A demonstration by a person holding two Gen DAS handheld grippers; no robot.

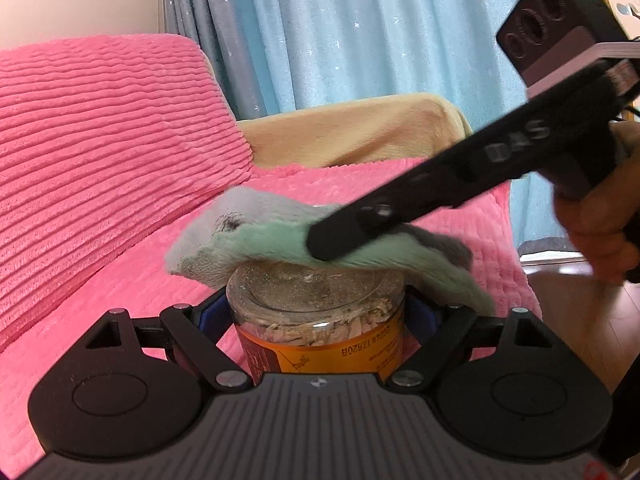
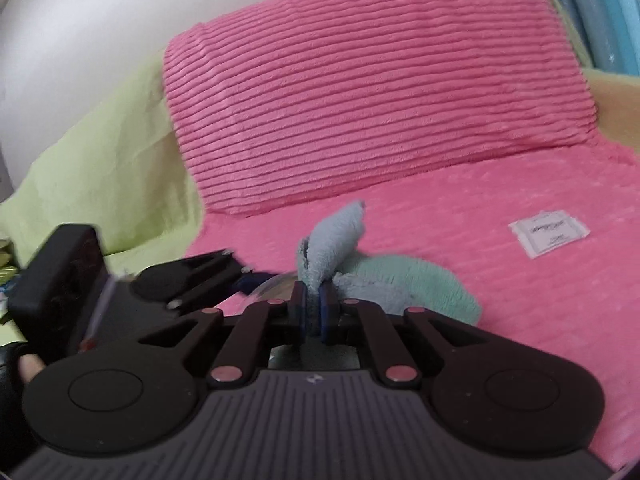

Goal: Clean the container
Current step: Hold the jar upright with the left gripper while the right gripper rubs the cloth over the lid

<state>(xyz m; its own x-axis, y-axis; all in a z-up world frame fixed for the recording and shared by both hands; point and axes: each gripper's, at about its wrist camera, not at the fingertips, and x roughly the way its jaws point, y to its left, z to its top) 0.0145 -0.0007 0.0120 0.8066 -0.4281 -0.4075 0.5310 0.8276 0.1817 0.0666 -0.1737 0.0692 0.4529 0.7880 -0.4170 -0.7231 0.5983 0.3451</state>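
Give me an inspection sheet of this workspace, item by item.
Surface: pink ribbed blanket over a seat.
Job's things: clear jar, orange label, held base-up; green-grey cloth pressed on it.
Clutter: small white packet on the blanket.
Grippers: left tool shut on the jar; right tool shut on the cloth.
Cables: thin dark cable by the right tool's camera, barely visible.
Surroundings: pink cushion, blue curtain, yellow-green cover.

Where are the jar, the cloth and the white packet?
jar (image 1: 316, 344): left wrist view, orange label.
cloth (image 1: 264, 242): left wrist view, green fold over the jar's end.
packet (image 2: 549, 237): right wrist view, its centre.
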